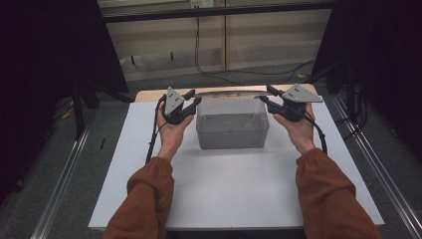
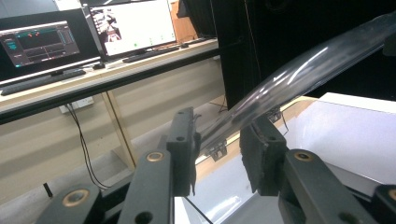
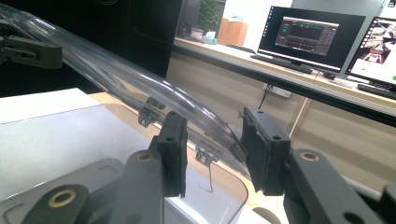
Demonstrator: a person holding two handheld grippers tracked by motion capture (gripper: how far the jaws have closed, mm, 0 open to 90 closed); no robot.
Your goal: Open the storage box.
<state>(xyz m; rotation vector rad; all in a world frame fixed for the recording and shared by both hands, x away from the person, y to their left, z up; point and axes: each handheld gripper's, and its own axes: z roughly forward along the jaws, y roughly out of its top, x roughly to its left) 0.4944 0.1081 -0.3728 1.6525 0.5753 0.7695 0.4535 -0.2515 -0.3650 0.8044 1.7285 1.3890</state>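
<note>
Both forearms, in rust-orange sleeves, come up from the bottom of the high view, palms turned inward, one hand on each side of a clear box (image 1: 232,130) that sits mid-worktop (image 1: 234,199), toward its far edge. Left hand (image 1: 170,130) holds the left gripper (image 1: 194,99) at the box's far-left corner; right hand (image 1: 297,130) holds the right gripper (image 1: 263,94) at the far-right corner. Both are raised off the worktop, above the box rim. One clear lid (image 1: 229,92) spans between them over the far edge of the box, looks slightly bowed. In the left gripper view the lid (image 2: 299,70) edge runs into the gap between the fingers (image 2: 184,144), which are spread a bit; the lid looks to rest against one pad, but I can't tell if they're actually pinching it. Right gripper view, same story: lid (image 3: 116,74) passes between the fingers (image 3: 261,149), gap visible, grip unclear. Counts: two hands, two grippers, one box, one lid. Two monitors (image 3: 310,37) and keyboards on a bench behind the worktop.
</note>
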